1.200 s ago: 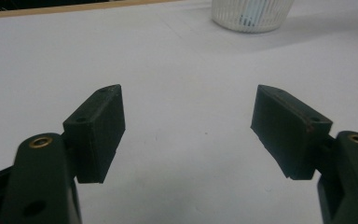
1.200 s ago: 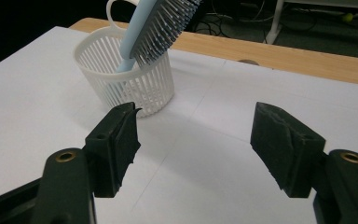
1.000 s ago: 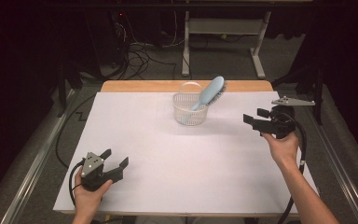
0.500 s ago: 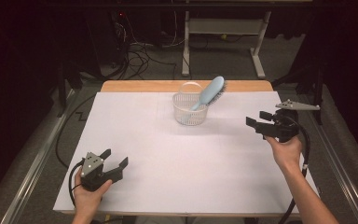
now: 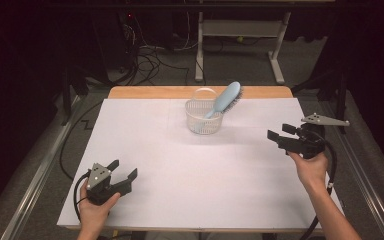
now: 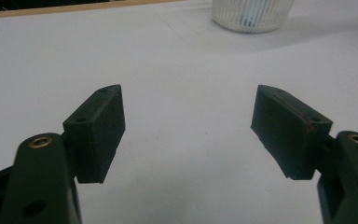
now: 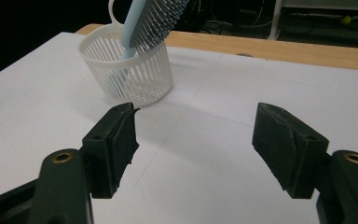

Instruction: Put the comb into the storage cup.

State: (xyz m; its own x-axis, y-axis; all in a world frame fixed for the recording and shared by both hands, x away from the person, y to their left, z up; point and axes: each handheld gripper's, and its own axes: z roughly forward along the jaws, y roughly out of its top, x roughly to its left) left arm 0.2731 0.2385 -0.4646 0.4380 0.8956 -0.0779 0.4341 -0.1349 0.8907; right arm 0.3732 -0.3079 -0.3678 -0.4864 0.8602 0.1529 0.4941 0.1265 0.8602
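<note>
White paper covers the table (image 5: 145,130) under my two tools. My right gripper (image 5: 282,135) hovers near the right edge, jaws wide with nothing between them, having just opened a little further. My left gripper (image 5: 125,172) sits near the front left corner, jaws wide and empty too. Well beyond both, a white slotted basket (image 5: 203,119) near the far edge holds a light blue hairbrush (image 5: 226,98), leaning handle-down.
</note>
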